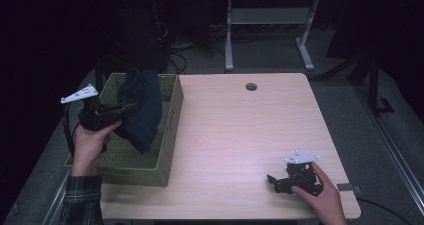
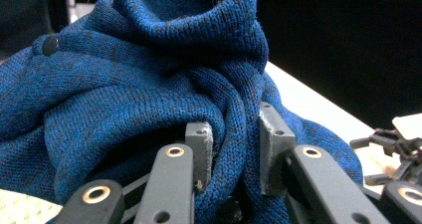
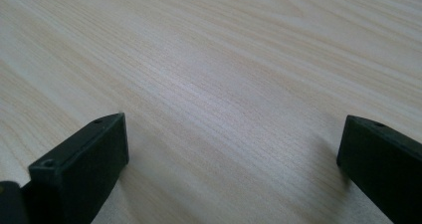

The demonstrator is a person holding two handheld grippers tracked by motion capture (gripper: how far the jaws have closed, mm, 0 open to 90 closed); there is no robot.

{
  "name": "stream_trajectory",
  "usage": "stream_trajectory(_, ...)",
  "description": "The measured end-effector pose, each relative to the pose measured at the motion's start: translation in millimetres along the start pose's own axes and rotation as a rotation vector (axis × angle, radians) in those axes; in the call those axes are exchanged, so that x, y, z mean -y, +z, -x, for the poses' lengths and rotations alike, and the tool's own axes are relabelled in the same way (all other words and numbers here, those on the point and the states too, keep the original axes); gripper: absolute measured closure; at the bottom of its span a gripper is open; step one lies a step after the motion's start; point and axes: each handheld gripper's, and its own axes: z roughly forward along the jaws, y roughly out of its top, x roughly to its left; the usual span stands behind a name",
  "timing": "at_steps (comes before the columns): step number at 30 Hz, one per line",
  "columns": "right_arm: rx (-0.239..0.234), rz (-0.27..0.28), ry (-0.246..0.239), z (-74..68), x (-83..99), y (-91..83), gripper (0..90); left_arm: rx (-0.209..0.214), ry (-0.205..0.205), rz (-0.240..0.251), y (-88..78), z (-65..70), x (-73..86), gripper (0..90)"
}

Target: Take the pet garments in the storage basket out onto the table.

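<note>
the left gripper (image 2: 233,149) has its jaws clamped on a bunched fold of a dark blue knitted garment (image 2: 149,84), the grey pads (image 2: 200,149) pinching a thick twist of the knit between them. in the high view the left gripper (image 1: 131,108) holds that garment (image 1: 142,107) above the woven basket (image 1: 170,135) at the left end of the table (image 1: 250,135), with most of the cloth hanging down into the basket and its lower end seemingly resting on or near the basket floor. the hold looks narrow: only one ridge of a soft, stretchy knit sits in the pads, so as more weight comes to hang on it the fold could creep out and the garment drop back in. a second risk is the hanging tail dragging on the basket's near wall if the hand travels sideways toward the open table before the cloth is clear of the rim; the basket looks light and could tip or slide with it. a button (image 2: 50,45) on the knit could also snag on the weave. the right gripper (image 1: 273,182) rests low on the table near the front right corner, well apart from the basket, its jaws spread wide with nothing but bare wood (image 3: 224,74) between them, so it is in no position to steady the basket or catch the cloth if either gives way.
</note>
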Motion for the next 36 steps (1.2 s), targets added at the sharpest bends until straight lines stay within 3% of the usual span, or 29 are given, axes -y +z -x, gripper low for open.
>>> stream_trajectory(11, 0.000, -0.001, 0.000, 0.1, -0.2, 0.1, 0.0, 0.058, 0.063, 0.041, 8.4, 23.4, -22.9, 71.5)
stream_trajectory(23, -0.001, -0.001, 0.002, 0.0, -0.3, 0.1, 0.0, 0.108, 0.105, 0.047, 25.2, 41.1, -35.6, 71.5)
stream_trajectory(36, -0.001, -0.001, 0.002, 0.0, -0.3, 0.2, 0.0, 0.179, 0.141, 0.018, 62.7, 63.1, -40.7, 71.5)
